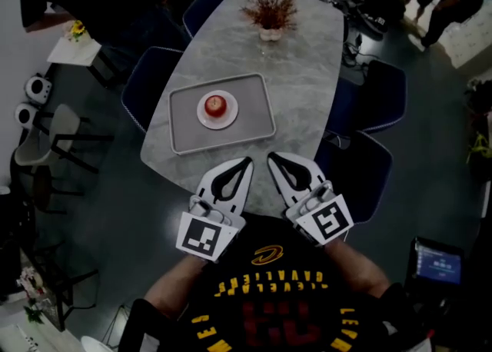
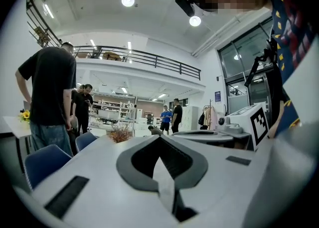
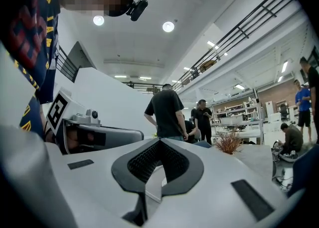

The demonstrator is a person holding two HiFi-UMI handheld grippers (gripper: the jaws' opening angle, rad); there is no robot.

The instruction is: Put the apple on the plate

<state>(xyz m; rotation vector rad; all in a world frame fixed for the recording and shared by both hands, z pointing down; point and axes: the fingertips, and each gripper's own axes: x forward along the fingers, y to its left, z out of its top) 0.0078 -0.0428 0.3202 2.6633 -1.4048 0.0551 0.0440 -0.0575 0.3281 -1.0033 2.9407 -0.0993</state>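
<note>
A red apple (image 1: 215, 104) sits on a small white plate (image 1: 230, 117), which rests in a grey tray (image 1: 183, 126) on the marble table (image 1: 301, 74). My left gripper (image 1: 247, 161) and right gripper (image 1: 270, 157) hang side by side over the table's near edge, well short of the tray. Both point level toward the far end, tips almost touching each other. Each has its jaws shut with nothing between them, as the left gripper view (image 2: 159, 137) and the right gripper view (image 3: 159, 140) show. Apple and plate are hidden in both gripper views.
A vase of dried reddish twigs (image 1: 270, 12) stands at the table's far end. Dark blue chairs flank the table at left (image 1: 150, 85) and right (image 1: 382, 97) (image 1: 361, 175). People stand beyond the table (image 2: 47, 92); small stools (image 1: 46, 139) sit on the floor at left.
</note>
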